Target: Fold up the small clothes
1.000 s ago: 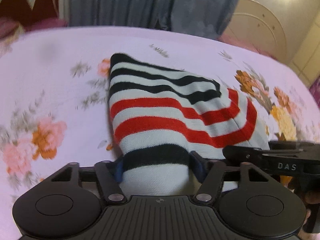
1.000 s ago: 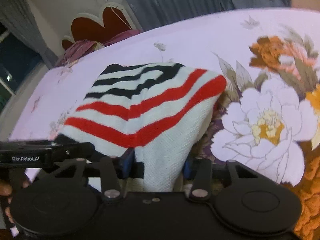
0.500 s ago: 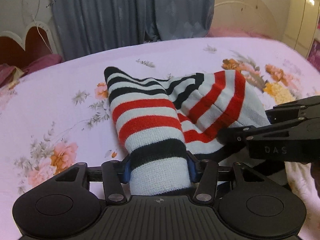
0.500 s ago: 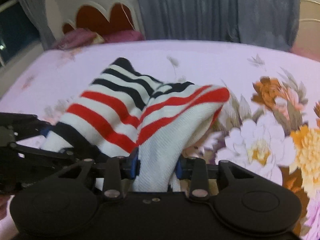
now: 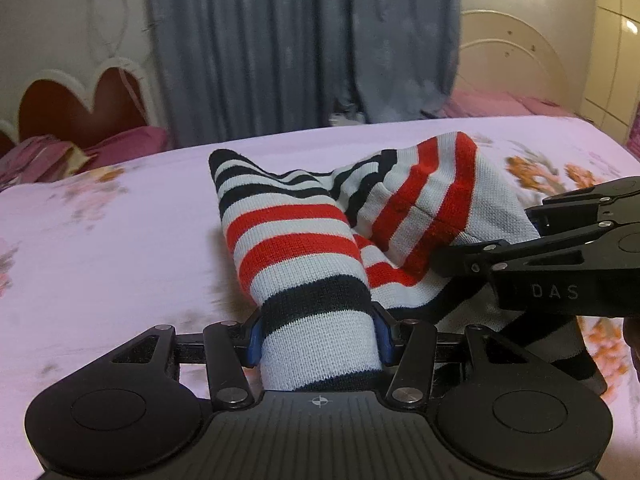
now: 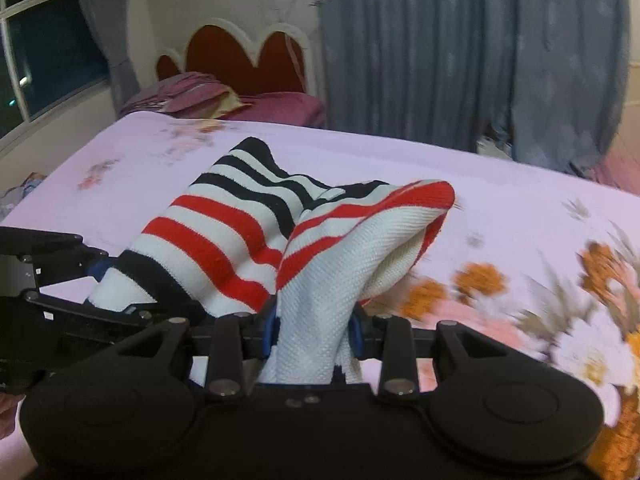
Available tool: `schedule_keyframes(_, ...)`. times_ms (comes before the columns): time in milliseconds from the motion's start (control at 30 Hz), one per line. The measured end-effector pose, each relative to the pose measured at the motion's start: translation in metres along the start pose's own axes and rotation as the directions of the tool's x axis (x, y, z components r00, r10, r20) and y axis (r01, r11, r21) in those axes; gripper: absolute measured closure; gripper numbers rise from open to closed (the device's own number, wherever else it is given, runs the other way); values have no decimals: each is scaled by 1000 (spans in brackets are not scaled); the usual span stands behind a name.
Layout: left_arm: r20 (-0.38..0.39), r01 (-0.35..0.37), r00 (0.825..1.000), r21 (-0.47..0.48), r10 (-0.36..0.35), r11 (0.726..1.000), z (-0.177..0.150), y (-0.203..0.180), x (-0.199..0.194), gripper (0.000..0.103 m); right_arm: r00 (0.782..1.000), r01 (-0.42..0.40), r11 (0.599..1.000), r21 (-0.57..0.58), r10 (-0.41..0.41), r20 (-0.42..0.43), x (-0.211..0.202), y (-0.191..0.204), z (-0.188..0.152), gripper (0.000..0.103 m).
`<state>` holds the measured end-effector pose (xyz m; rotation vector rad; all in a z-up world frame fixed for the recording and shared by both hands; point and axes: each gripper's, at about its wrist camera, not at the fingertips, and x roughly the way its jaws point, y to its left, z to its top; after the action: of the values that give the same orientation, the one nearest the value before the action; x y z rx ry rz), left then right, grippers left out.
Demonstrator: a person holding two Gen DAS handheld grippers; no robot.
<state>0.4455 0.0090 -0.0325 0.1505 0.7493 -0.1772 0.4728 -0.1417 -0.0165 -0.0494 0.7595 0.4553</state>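
Note:
A small knit garment [image 5: 304,240] with white, red and black stripes is lifted off the pink floral bedsheet [image 5: 100,240]. My left gripper [image 5: 318,338] is shut on its near left edge. My right gripper [image 6: 314,328] is shut on its near right edge, where the white inner side [image 6: 340,252] shows. The cloth bunches between the two grippers, and its far end rests on the bed. The right gripper shows at the right of the left wrist view [image 5: 560,248], and the left gripper shows at the left of the right wrist view [image 6: 52,280].
The bed runs back to grey curtains [image 5: 300,48]. A red heart-shaped headboard [image 6: 244,60] and maroon pillows [image 6: 224,100] lie at the far left. A window [image 6: 44,56] is left of them, a cream wardrobe [image 5: 520,60] at far right.
Both grippers have lifted the near edge of the garment and tilted up, so the room behind shows. The grippers have come closer together, and the cloth bunches more between them.

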Motion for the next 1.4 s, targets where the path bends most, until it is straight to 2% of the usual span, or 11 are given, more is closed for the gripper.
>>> schedule_keyframes(400,-39,-6,999,-60,4,998,-39,124,32,52,999,-22,1000,-19,21,-35,78,94,19,70)
schedule_keyframes(533,-64,38,997,-174,-50,984,-65,149,64,23,989,54,998,17,-51,-140,122,88,-2,67)
schedule_keyframes(633,-57,115,989,-288,-137,951,-74,167,72,23,993,28,994,102,-16,-121,123,72,-9,64)
schedule_keyframes(767,-52,104,992,-218,-118,970,-65,164,62,23,989,46,996,75,-35,-144,122,79,-2,64)
schedule_keyframes(833,-7,82,996,-158,-84,984,-58,162,42,29,988,60,995,85,-47,-149,115,80,5,60)
schedule_keyframes(900,47,87,996,-155,-81,984,-50,171,27,34,988,134,990,35,-131,-76,96,86,15,50)
schedule_keyframes(967,69,112,992,-153,-103,982,-39,172,23,46,987,158,987,9,-158,-26,86,90,23,50)
schedule_keyframes(1067,5,134,991,-84,-134,987,-28,155,47,69,992,127,991,-44,-128,-21,91,102,36,71)
schedule_keyframes(1100,-38,141,989,-82,-144,987,-28,151,58,71,990,127,989,-80,-132,-49,100,108,36,83)
schedule_keyframes(1200,-75,120,989,-77,-126,990,-35,144,76,71,967,164,978,-129,-185,-172,134,106,21,86)
schedule_keyframes(1400,-73,100,992,-52,-103,994,-36,140,73,71,974,173,980,-98,-185,-132,128,103,11,84)
